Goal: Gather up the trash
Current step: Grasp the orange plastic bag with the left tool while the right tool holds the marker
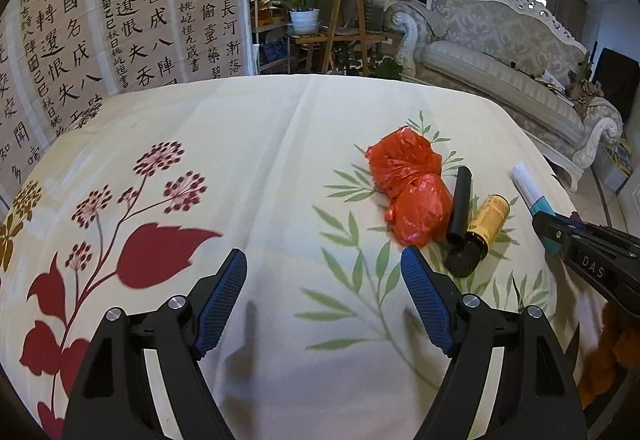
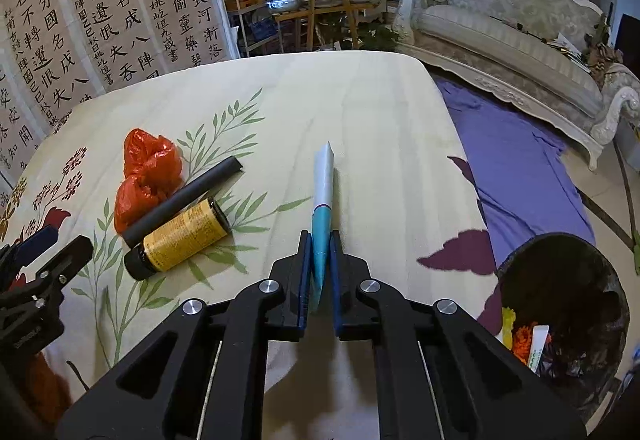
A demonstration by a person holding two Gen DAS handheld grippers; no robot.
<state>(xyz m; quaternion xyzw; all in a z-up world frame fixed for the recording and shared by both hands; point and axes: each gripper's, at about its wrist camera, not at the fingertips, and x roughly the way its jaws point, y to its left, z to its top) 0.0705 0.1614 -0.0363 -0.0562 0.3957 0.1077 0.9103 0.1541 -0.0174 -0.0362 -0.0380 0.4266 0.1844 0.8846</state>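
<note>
We are pinching the light, flattened tube [image 2: 322, 216] at its teal end in the right gripper [image 2: 320, 260], jaws nearly shut; the left gripper [image 1: 322, 272] is hanging wide open, empty.

A crumpled red plastic bag [image 2: 146, 176] lies on the bench [image 2: 360, 100], bunched into two lumps. Touching its near side, a black tube [image 2: 182, 196] lies flat at a slant, one open end pointing away. Just beside the tube and parallel to it lies a small bottle [image 2: 180, 238] on its side, with a yellow printed label and a black cap at the near end. Well apart from these, a flattened white-and-teal tube [image 2: 324, 208] points away across the cloth, its white end tapering to a thin edge and its teal end pinched between the pads of the right tongs [image 2: 320, 256].

Beside the bench's near corner stands a dark bin [image 2: 560, 260], holding yellow, orange and white scraps.
</note>
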